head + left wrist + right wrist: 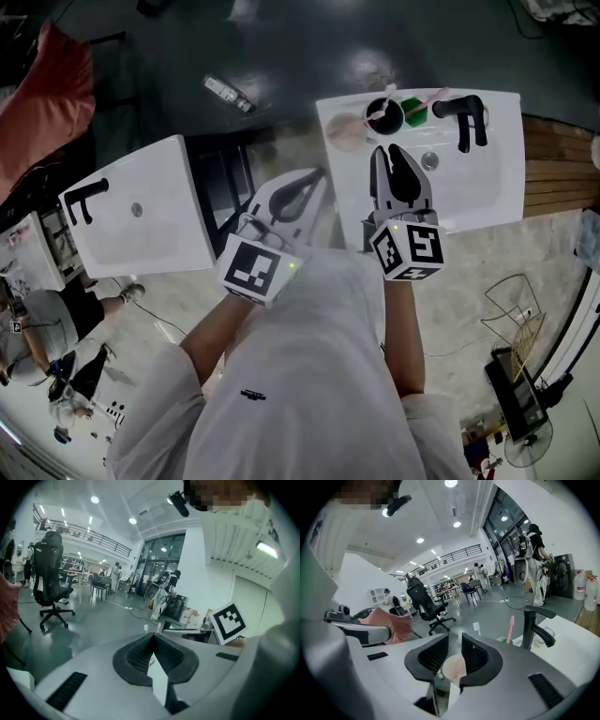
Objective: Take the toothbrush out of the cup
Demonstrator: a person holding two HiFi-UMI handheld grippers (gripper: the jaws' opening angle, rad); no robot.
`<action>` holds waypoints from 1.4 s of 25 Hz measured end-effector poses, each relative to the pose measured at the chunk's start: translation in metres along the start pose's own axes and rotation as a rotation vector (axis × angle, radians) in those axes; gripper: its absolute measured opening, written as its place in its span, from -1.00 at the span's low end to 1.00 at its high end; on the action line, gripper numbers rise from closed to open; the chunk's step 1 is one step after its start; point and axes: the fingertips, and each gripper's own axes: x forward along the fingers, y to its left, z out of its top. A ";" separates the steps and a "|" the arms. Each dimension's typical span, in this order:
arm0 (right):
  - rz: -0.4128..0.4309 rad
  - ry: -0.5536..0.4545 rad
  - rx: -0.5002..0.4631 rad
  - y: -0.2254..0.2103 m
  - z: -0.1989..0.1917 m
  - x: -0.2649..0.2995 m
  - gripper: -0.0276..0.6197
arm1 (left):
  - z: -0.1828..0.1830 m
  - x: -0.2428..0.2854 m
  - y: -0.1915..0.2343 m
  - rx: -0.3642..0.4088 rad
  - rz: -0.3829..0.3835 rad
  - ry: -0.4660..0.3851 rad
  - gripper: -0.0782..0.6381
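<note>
Toothbrush (pixel 429 97) — pink — stands tilted in the green cup (pixel 414 111) at the back rim of the white sink (pixel 497 187), between the black cup (pixel 384 118) and the black faucet (pixel 466 120). Right claw (pixel 390 152) hangs over the sink near the cups, jaws apart and gripping nothing — a pale pink cup (pixel 454 666) shows beyond the gap. Left claw (pixel 317 178) sits beside the sink's left edge, jaws together and empty.

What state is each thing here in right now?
Left gripper, shut, empty.
Right gripper, open, empty.
Pink toothbrush, standing in green cup.
Pale toothbrush, leaning in black cup.
Pale pink cup, upright, apparently empty.
Faucet, no water visibly running.
</note>
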 end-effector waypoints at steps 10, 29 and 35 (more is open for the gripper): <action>-0.002 0.053 0.036 -0.013 -0.018 0.037 -0.57 | -0.018 0.007 0.009 -0.043 0.011 0.035 -0.77; 0.031 0.226 0.022 -0.037 -0.039 0.078 -0.50 | -0.038 0.024 0.019 -0.074 0.008 0.079 -0.77; 0.059 0.245 0.013 -0.032 -0.039 0.080 -0.71 | -0.038 0.023 0.024 -0.077 0.019 0.082 -0.77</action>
